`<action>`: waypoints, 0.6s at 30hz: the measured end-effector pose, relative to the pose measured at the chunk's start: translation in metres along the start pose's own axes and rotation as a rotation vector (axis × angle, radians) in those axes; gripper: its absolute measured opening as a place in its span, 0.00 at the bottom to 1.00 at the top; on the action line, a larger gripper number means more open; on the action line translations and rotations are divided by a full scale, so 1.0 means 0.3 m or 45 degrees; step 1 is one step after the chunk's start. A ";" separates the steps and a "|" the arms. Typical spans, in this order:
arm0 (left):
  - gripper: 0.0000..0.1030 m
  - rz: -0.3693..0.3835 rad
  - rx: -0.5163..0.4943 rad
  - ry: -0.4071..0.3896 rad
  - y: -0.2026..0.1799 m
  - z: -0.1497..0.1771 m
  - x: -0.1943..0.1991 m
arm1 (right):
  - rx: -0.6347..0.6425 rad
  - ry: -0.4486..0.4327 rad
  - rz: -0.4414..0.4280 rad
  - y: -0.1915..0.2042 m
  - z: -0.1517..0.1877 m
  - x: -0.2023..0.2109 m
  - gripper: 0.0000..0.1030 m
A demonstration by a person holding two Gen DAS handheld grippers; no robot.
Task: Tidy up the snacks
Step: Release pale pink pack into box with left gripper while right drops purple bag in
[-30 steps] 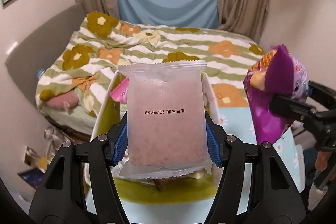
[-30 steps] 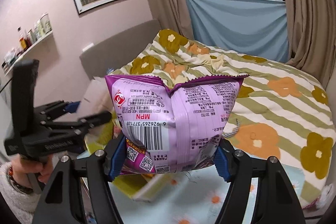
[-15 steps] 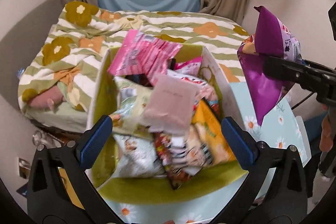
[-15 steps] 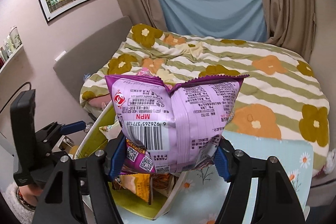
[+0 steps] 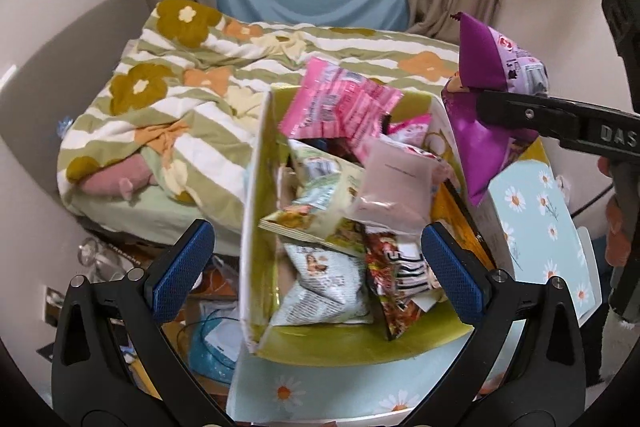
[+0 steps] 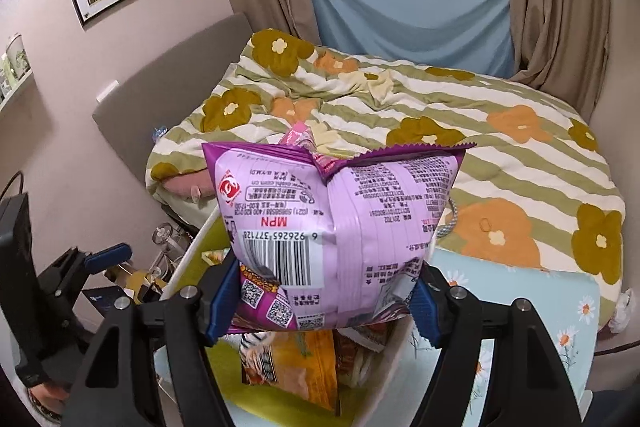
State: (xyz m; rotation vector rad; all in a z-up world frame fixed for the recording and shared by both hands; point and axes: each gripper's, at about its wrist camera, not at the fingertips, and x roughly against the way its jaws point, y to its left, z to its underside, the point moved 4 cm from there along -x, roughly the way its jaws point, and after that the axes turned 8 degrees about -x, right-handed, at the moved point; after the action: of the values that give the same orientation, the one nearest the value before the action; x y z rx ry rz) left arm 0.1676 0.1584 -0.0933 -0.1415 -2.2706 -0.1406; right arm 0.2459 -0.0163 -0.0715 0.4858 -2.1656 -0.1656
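Purple foil is filling the middle of the right wrist frame: we are pinching the purple snack bag [image 6: 336,227] between the blue pads of the right gripper [image 6: 320,303], and those jaws are easing apart at this moment with the bag's lower corners still between them. The bag is standing with its crimped seam across the upper centre of the frame and its barcode low, so its long axis is running side to side across the jaws. What the coming move is turning on, in our judgement, is what lies directly beneath: the white, green-lined bin [image 6: 188,255] is sitting in the lower centre of that frame, under the bag, with an orange packet [image 6: 296,367] showing below it. In the left wrist frame the same bag [image 5: 488,123] is hanging at the upper right, over the bin's [image 5: 256,211] right wall rather than its middle. We are holding the left gripper [image 5: 316,263] spread wide and empty in the lower frame, with the pale pink packet [image 5: 394,187] lying loose on the heap.
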 end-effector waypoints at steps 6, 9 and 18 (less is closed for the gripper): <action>1.00 -0.033 0.026 0.019 0.045 -0.021 -0.037 | -0.008 0.039 0.005 -0.013 -0.060 -0.110 0.70; 1.00 -0.035 0.041 0.024 0.059 -0.029 -0.063 | -0.048 0.018 0.020 -0.047 -0.078 -0.154 0.97; 1.00 -0.015 0.043 0.038 0.055 -0.008 -0.096 | -0.100 -0.022 0.060 -0.091 -0.044 -0.115 1.00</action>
State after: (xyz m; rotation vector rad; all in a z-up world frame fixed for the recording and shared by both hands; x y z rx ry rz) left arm 0.1906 0.1727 -0.1129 -0.1078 -2.2434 -0.1099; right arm 0.2826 -0.0267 -0.0971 0.3892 -2.1766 -0.2288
